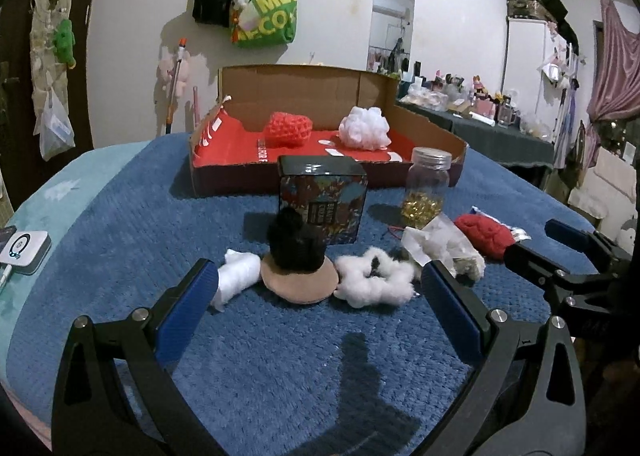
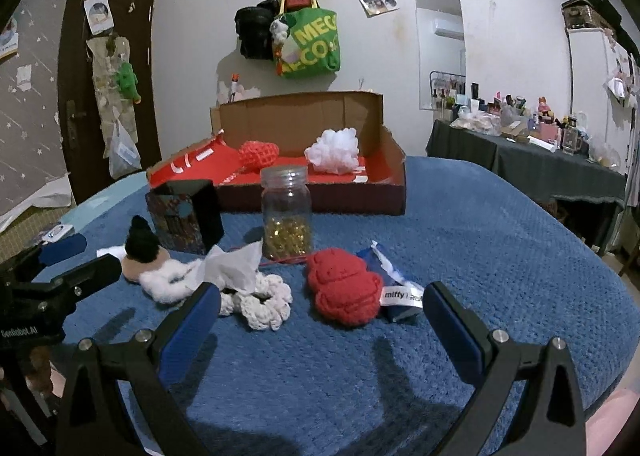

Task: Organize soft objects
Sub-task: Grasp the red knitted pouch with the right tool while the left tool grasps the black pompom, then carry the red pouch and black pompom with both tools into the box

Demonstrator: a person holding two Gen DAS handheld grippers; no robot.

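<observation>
Soft things lie in a row across the middle of the left wrist view, on the blue blanket (image 1: 280,356), in front of the box (image 1: 304,94), where a red knit (image 1: 288,129) and a white puff (image 1: 365,127) are already placed. From left to right are seen a white roll (image 1: 237,276), a black pompom (image 1: 294,240) on a tan pad (image 1: 300,283), a white scrunchie (image 1: 376,282), crumpled tissue (image 1: 440,244) and a red ball (image 1: 486,234). All are judged light and squashy, best pinched across the bulk. The tin (image 1: 323,202) and jar (image 1: 427,186) are hard and probably left alone. The left gripper (image 1: 320,292) is held wide open and empty; the right gripper (image 2: 322,306), likewise spread and empty, frames the red ball.
</observation>
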